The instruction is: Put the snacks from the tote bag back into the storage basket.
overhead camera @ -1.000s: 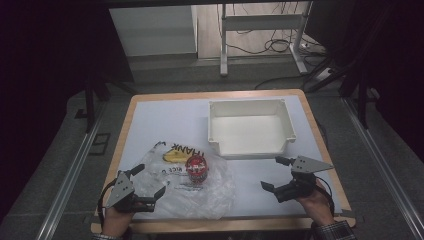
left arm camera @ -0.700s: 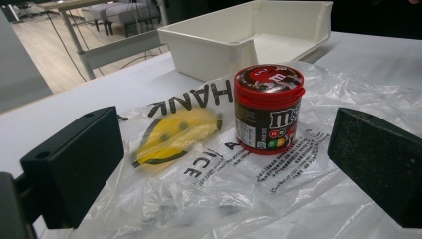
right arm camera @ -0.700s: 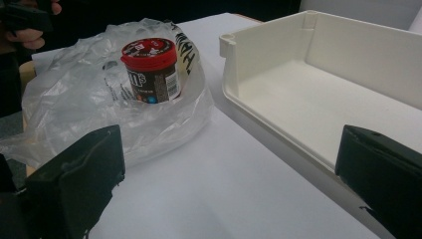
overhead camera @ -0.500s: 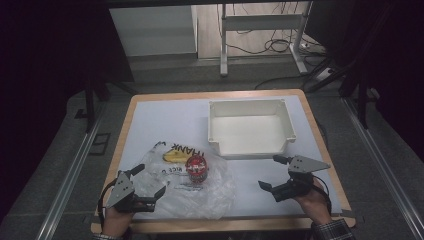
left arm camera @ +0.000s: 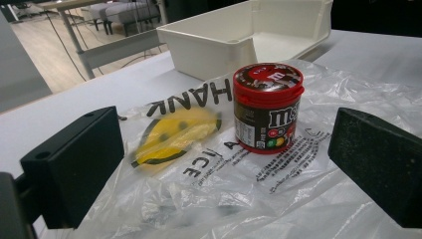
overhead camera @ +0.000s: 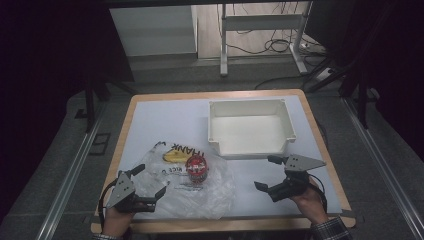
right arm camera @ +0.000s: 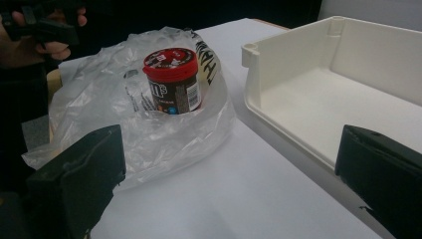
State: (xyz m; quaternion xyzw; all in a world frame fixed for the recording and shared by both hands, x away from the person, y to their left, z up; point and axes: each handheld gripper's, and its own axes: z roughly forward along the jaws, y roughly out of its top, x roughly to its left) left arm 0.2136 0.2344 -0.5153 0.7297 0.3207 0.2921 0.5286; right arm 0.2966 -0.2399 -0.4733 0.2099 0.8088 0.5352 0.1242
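White tabletop (overhead camera: 165, 120) with a wooden border; bare surface runs along the far edge and down the left side, and a bare strip lies between the bag and the right tongs.

One clear plastic bag (overhead camera: 200, 187), printed in black with a yellow patch, lies crumpled at the near left, its near edge close to the tabletop's front border.

One red-lidded candy jar (overhead camera: 196, 166) stands upright on the bag, just short of the tray's near left corner but apart from it.

One white plastic tray (overhead camera: 251, 107), open-topped, nothing inside, sits at the far right; a margin of tabletop shows between its right wall and the border.

Two tongs. Left tongs (overhead camera: 148, 181), held in a hand at the near left corner, jaws spread wide over the bag's near left edge, gripping nothing. Right tongs (overhead camera: 265, 173), held in a hand at the near right, jaws likewise spread wide above bare tabletop, just in front of the tray, well apart from the jar.
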